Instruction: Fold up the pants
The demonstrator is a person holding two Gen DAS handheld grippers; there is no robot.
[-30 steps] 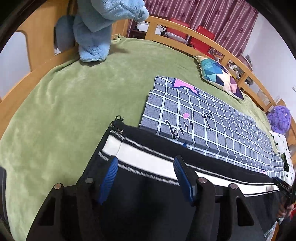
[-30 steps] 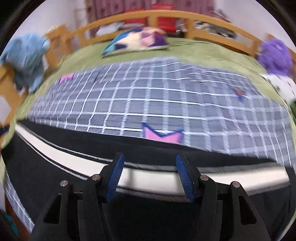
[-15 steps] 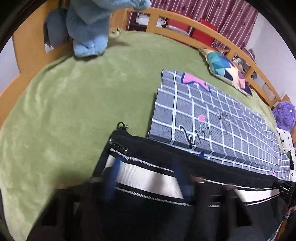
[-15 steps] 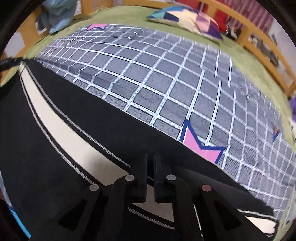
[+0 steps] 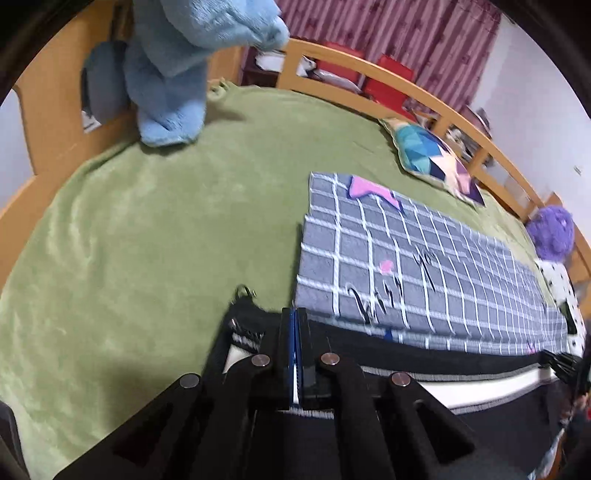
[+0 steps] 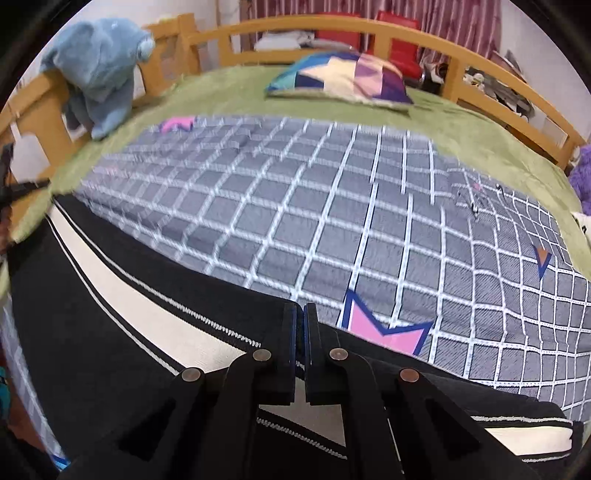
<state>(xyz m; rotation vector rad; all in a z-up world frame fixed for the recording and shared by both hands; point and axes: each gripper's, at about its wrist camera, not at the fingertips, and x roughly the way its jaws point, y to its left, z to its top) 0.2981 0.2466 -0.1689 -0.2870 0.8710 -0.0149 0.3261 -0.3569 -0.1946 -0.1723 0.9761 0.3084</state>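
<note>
In the left wrist view, the left gripper [image 5: 294, 325] sits at the lower centre of the frame with its two black arms pressed together, pinching the near edge of the pants [image 5: 461, 413] close to their left end. The pants are black with a broad white stripe [image 5: 480, 386] edged in thin white lines, and they stretch across the bottom of the frame toward the right. A small metal ring [image 5: 244, 291] sticks out at the upper left corner of the cloth.

In the right wrist view, the right gripper [image 6: 300, 325] is likewise pressed together at the lower centre, clamped on the edge of the pants [image 6: 110, 314], which fill the lower left and bottom of that frame. The white stripe [image 6: 155, 314] runs diagonally from the left edge down toward the gripper.

Just beyond the pants lies a grey checked blanket [image 5: 424, 266], folded flat, with pink star shapes and dark script on it; the black cloth overlaps its near edge. In the right view the blanket [image 6: 314, 206] takes up the middle of the frame.

Both rest on a bed covered by a green plush spread [image 5: 147, 221], ringed by a wooden rail [image 5: 424, 96]. A blue soft toy [image 5: 177, 74] hangs at the upper left, a patterned cushion [image 5: 432, 158] lies at the upper right, and a purple soft toy [image 5: 552, 232] sits at the right edge. Dark red curtains [image 5: 406, 33] hang behind the rail.
</note>
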